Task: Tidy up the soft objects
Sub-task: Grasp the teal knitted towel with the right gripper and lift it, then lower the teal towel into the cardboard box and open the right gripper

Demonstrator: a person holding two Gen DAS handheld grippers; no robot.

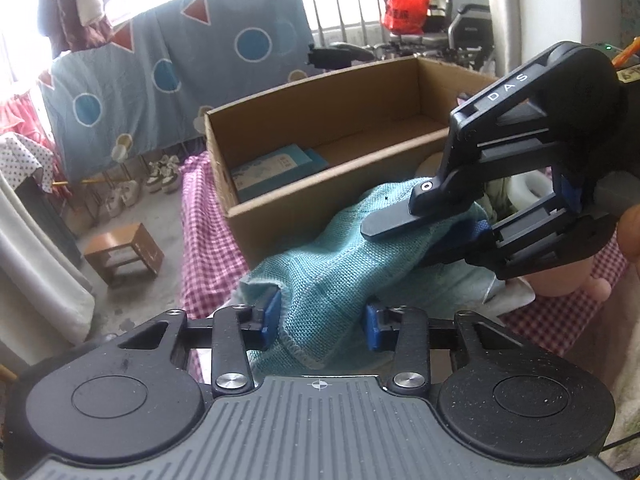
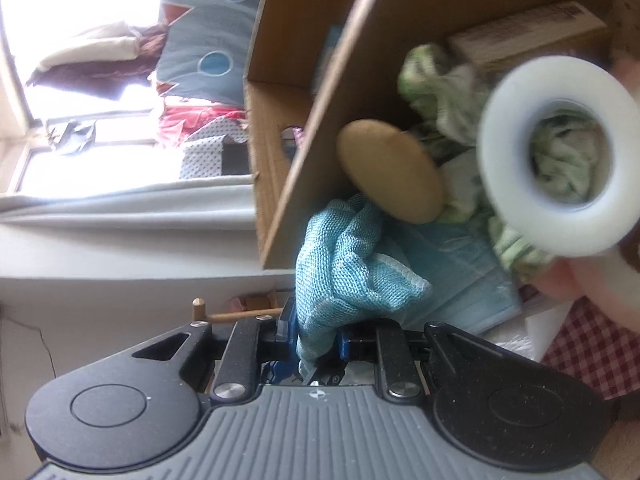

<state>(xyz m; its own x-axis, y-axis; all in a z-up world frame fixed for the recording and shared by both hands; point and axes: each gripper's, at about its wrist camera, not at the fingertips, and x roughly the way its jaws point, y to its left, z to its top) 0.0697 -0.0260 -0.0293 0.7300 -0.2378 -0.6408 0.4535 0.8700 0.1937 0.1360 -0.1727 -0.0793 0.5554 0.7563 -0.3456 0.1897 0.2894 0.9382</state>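
A teal knitted cloth (image 1: pixel 340 264) is stretched between both grippers above the checked tabletop. In the left wrist view my left gripper (image 1: pixel 322 320) is shut on the cloth's near end, with a blue pad pressing on each side. My right gripper (image 1: pixel 424 240) comes in from the right and pinches the far end. In the right wrist view the right gripper (image 2: pixel 316 336) is shut on a bunched fold of the teal cloth (image 2: pixel 352 272). Just behind stands an open cardboard box (image 1: pixel 304 216).
A blue booklet (image 1: pixel 276 172) lies in the box. Beside the box wall (image 2: pixel 340 100) are a tan oval pad (image 2: pixel 390 172), a green-and-white cloth (image 2: pixel 440 80), a white tape roll (image 2: pixel 560 160) and a light blue flat cloth (image 2: pixel 460 280). Left of the pink checked tablecloth (image 1: pixel 208 248) a wooden stool (image 1: pixel 124 252) stands on the floor.
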